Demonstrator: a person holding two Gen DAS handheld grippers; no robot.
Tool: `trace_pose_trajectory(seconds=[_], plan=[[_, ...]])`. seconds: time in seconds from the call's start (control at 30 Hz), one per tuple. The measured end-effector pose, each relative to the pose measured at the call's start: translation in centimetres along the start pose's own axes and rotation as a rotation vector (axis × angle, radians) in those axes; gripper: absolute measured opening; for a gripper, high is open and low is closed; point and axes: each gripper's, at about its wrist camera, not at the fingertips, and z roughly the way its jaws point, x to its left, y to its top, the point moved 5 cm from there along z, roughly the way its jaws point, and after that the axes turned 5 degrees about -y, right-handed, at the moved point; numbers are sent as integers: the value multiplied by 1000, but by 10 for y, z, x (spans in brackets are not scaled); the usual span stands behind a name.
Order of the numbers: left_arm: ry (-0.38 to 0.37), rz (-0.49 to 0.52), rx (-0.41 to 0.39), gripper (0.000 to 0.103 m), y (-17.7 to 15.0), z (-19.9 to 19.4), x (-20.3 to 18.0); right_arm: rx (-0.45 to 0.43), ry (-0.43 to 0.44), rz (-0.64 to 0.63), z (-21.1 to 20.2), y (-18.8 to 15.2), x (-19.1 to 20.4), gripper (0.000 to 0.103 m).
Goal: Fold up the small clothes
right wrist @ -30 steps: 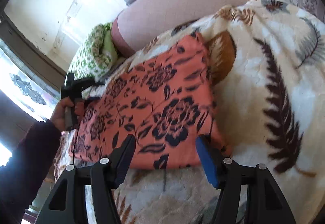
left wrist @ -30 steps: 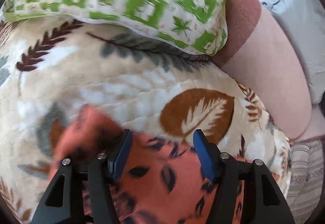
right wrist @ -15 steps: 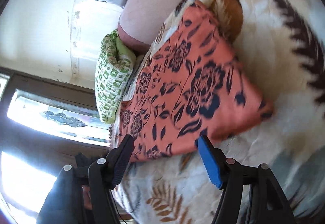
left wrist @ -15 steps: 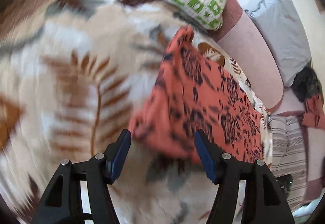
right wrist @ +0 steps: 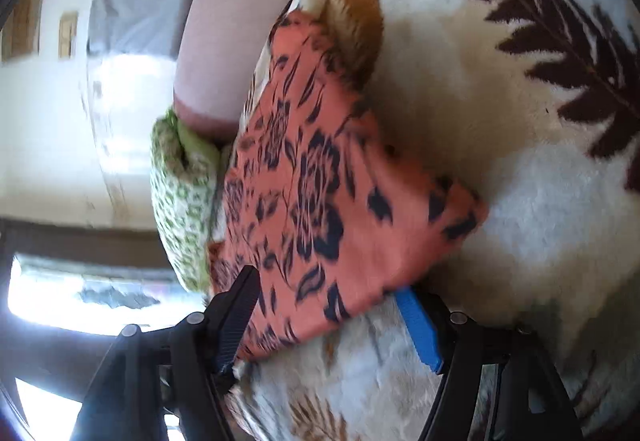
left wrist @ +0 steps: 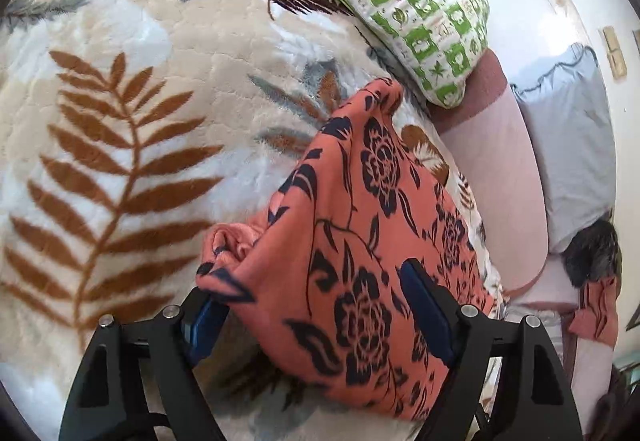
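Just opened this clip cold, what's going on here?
A person with a gripper in each hand is folding an orange flowered garment that lies on a leaf-print blanket, beside a green patterned pillow. The left gripper and the right gripper each straddle an end of the cloth. Both sets of jaws have just been opening, and the pads do not look pressed on the fabric. The garment looks partly folded, with one bunched corner.

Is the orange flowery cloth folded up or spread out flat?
Folded. The orange cloth lies doubled on the leaf blanket, with layered edges bunched at its near corner.
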Motion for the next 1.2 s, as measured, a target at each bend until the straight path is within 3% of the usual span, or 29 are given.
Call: trace_pose_trajectory(seconds=[0.17, 0.23, 0.27, 0.3, 0.37, 0.4, 0.43, 0.5, 0.63, 0.87, 1.03, 1.2], plan=[[-58, 3, -77, 80, -3, -2, 2, -62, 12, -16, 9, 13, 10, 72], [-50, 15, -89, 58, -4, 0, 2, -84, 23, -42, 13, 16, 16, 74], [-44, 22, -88, 52, -5, 3, 2, -91, 18, -58, 15, 16, 19, 74], [-37, 30, -85, 49, -4, 5, 2, -97, 15, -78, 17, 16, 22, 69], [-27, 31, -95, 47, -3, 11, 6, -94, -35, -132, 23, 14, 25, 47], [-36, 15, -101, 45, -2, 13, 7, -89, -77, -149, 28, 14, 23, 25], [-38, 12, -104, 39, -2, 14, 8, -84, -102, -151, 33, 14, 18, 23], [-29, 34, -101, 31, -2, 14, 3, -98, -95, -151, 32, 13, 20, 23], [-31, 101, -111, 23, 0, -4, -11, -165, -138, -291, 17, 4, 44, 19], [-25, 236, -81, 22, -28, -47, -29, -187, -164, -315, -22, -21, 52, 18], [-34, 258, -37, 22, -65, -85, -6, -177, -182, -323, -62, -57, 45, 18], [3, 274, -19, 22, -110, -118, 30, -138, -185, -284, -100, -101, 19, 18]])
